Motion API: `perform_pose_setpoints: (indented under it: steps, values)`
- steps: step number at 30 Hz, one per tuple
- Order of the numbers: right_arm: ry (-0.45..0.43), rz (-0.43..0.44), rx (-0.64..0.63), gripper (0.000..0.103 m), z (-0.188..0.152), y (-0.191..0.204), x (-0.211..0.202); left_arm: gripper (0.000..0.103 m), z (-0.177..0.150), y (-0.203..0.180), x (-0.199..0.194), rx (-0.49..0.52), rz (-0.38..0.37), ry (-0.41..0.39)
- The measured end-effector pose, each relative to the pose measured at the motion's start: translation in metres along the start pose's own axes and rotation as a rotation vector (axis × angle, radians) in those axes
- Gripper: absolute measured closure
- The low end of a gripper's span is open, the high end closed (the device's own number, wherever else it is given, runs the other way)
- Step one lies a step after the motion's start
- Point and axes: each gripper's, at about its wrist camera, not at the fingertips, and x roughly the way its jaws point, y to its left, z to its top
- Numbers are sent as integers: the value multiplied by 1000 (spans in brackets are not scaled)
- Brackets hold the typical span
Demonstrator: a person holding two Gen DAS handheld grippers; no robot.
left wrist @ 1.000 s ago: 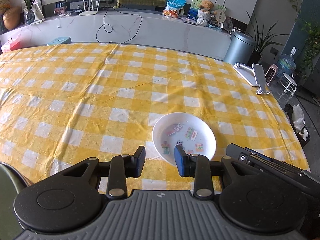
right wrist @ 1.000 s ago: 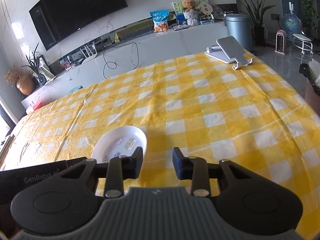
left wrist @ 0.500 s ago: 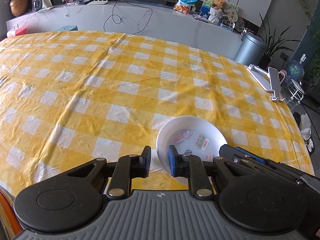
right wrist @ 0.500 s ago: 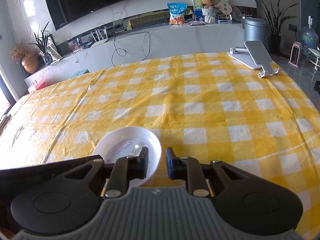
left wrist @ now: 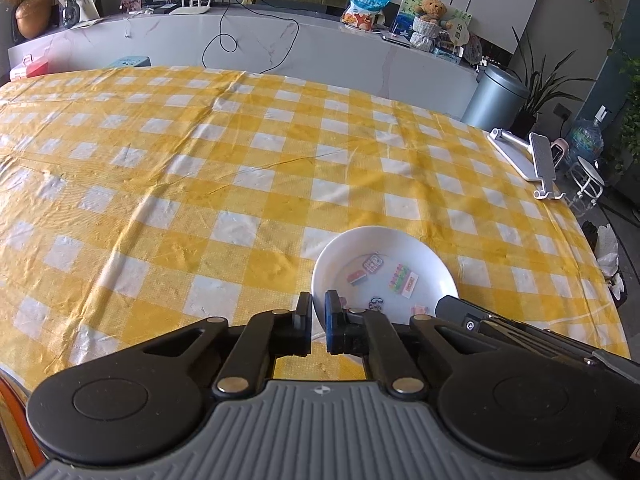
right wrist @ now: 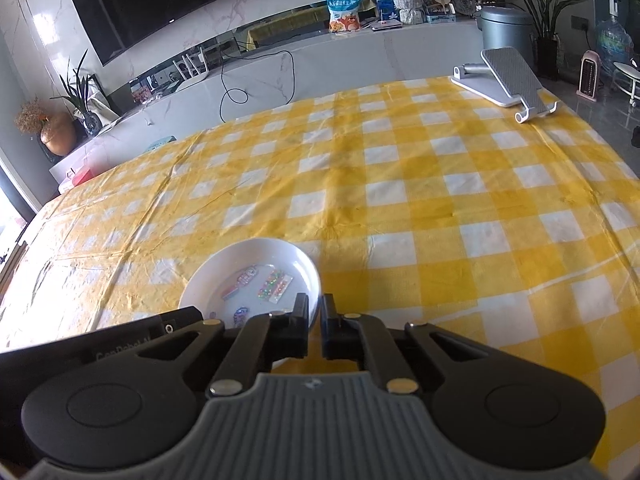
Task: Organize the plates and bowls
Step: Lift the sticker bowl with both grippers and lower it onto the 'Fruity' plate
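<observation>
A white shallow bowl (left wrist: pixel 384 264) with small colourful pictures inside sits on the yellow checked tablecloth (left wrist: pixel 200 184) near the front edge. My left gripper (left wrist: pixel 318 312) is shut on the bowl's left rim, one finger outside and one inside. In the right wrist view the same bowl (right wrist: pixel 256 276) shows, and my right gripper (right wrist: pixel 315 314) is shut on its right rim. Each gripper's body shows at the edge of the other's view.
A white and grey tablet stand (left wrist: pixel 528 160) lies at the table's far right corner, also in the right wrist view (right wrist: pixel 504 80). Beyond the table runs a white counter (left wrist: pixel 280 48) with a snack bag and a teddy bear. A grey bin (left wrist: pixel 496 96) stands on the floor at the right.
Both grippers have closed from open onto the bowl's rim, the left on its left side and the right on its right side. The bowl sits nearer both cameras now.
</observation>
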Motion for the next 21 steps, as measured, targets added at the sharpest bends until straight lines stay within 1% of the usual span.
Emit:
perform_pose_setpoints:
  steps: [6, 13, 18, 21]
  values:
    - [-47, 19, 25, 101, -4, -3, -24, 97, -1, -4, -18, 7, -23, -3]
    - [-103, 35, 81, 102, -18, -7, -66, 97, -14, -10, -50, 23, -60, -2]
    - [-146, 41, 109, 102, -38, -4, -98, 97, -25, -11, -75, 51, -82, 3]
    - [-163, 46, 149, 103, -54, -6, -116, 97, -38, -10, -88, 82, -95, 9]
